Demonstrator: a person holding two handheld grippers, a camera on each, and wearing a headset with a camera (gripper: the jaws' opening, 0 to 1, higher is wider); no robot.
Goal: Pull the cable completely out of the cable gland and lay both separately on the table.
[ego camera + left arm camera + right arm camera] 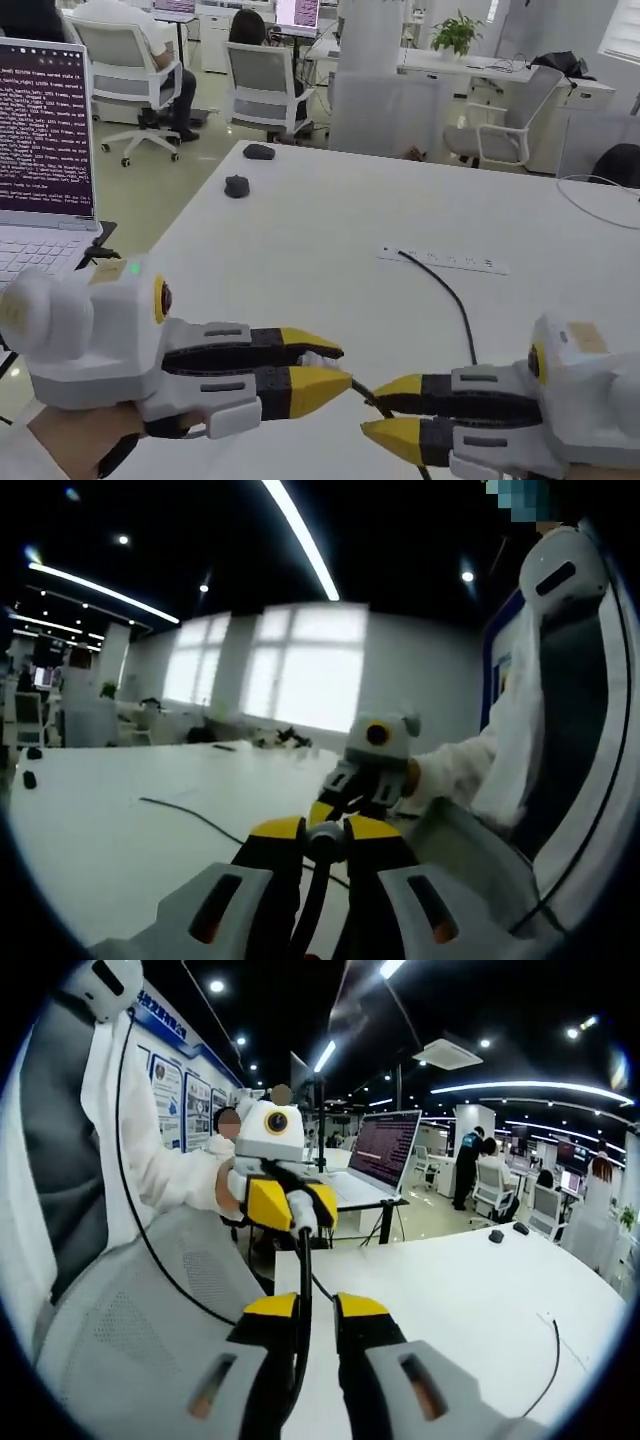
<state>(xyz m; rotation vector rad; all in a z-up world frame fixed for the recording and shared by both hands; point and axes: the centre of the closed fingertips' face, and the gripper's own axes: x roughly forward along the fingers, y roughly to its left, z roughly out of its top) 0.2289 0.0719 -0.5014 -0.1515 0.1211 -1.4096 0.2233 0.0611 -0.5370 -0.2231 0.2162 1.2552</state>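
White table (300, 250) out front, open-plan office behind it, a laptop (45, 150) glowing with text at the left edge and a power strip (445, 262) lying flat mid-table. From that strip the cable (455, 300), thin, black and round, curves down across the surface toward the person, and that's where the action is.

Left gripper (322, 365) comes in from the lower left, its yellow-tipped jaws pinched together on the cable gland (316, 358), a small whitish-grey piece peeking out right at the tips. In the left gripper view it reads as a rounded grey collar wedged between the two yellow tips, with the black cable dropping out of its near side and down between the jaws. So the cable is threaded through the gland, and the two are not apart.

Right gripper (392, 408) faces it from the lower right, its tips near the left one's but not touching. Its jaws stand apart with a clear gap, and the cable runs through that gap. In the right gripper view the black line hugs the inside of one jaw, leaves space to the other, then runs straight up to the gland at the opposite gripper's tips. Whether that jaw presses on the cable, I can't tell.

Two dark computer mice (236, 186) sit far up the table.
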